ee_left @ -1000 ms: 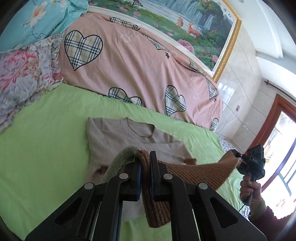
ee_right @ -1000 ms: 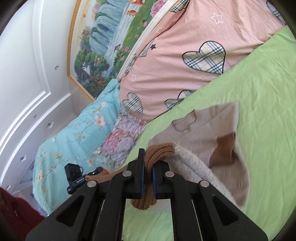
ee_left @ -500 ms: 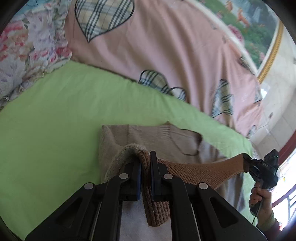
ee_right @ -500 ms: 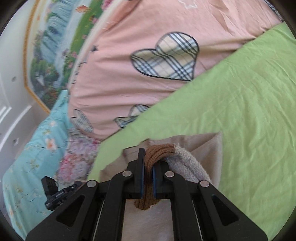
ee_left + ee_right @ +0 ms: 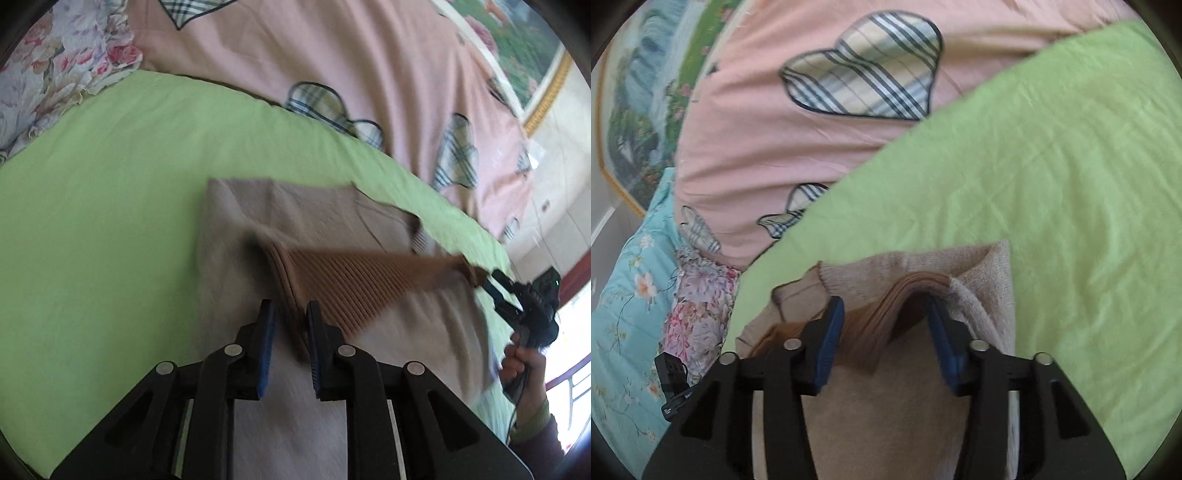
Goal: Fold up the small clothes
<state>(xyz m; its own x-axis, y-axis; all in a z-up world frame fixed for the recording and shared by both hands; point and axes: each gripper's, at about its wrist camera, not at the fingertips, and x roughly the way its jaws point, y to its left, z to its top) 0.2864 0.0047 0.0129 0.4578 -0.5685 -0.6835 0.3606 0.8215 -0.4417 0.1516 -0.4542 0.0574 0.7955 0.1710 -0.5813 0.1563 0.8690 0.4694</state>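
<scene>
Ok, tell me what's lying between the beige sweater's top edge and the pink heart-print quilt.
Only bare green sheet lies between the beige sweater and the pink quilt; the right wrist view shows it, and the left wrist view agrees.

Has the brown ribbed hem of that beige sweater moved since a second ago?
Yes. The brown ribbed hem has been carried forward and down toward the sweater's neckline, nearer the pink heart-print quilt. Both grippers' jaws have just been opening around it.

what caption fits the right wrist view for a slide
Right gripper, jaws just opening around the brown ribbed hem of a beige sweater, folded on the green sheet.
</scene>
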